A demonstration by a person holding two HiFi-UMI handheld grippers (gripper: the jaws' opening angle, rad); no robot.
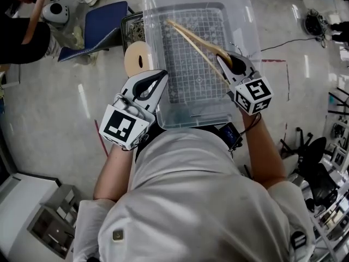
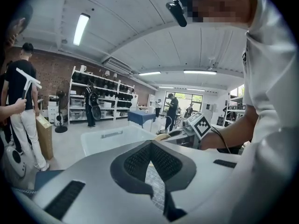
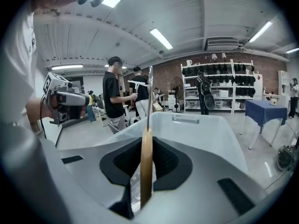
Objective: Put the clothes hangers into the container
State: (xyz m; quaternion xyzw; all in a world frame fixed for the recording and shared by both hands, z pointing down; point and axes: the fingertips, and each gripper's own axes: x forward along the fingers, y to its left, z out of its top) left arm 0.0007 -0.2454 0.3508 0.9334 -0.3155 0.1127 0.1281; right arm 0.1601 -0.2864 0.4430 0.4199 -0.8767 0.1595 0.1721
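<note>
Head view only: looking down from above, a clear plastic container [image 1: 242, 15] sits ahead of the person, with a fine grid pattern [image 1: 188, 64] showing through its bottom. A round wooden disc [image 1: 137, 59] lies just beside its left wall, on a pale glossy floor [image 1: 49, 108].
Right gripper view only: looking along the jaws, the hanger's thin metal hook [image 3: 149, 92] rises straight up. Behind the container [image 3: 210, 125] are shelves [image 3: 219, 85] against a brick wall, a blue table [image 3: 271, 108] and standing people [image 3: 113, 94].
Left gripper view only: the container's [image 2: 112, 136] pale rim sits beyond the jaws. The right claw's marker cube [image 2: 202, 125] shows at the far side.
Hanger's look: a wooden clothes hanger [image 1: 196, 40] in pale, smooth, gently curved wood. It is seen edge-on as a narrow strip [image 3: 146, 162] in the right gripper view.
Hanger's place: it is held over the container's open top, slanting from the near right toward the far left. Whether it touches the bottom cannot be told.
Right claw [image 1: 223, 59]: closed on the hanger's near end, the wood pinched between the black pads [image 3: 166, 160].
Left claw [image 1: 162, 74]: jaw tips together with nothing between them [image 2: 150, 143]. It is at the container's near-left corner.
</note>
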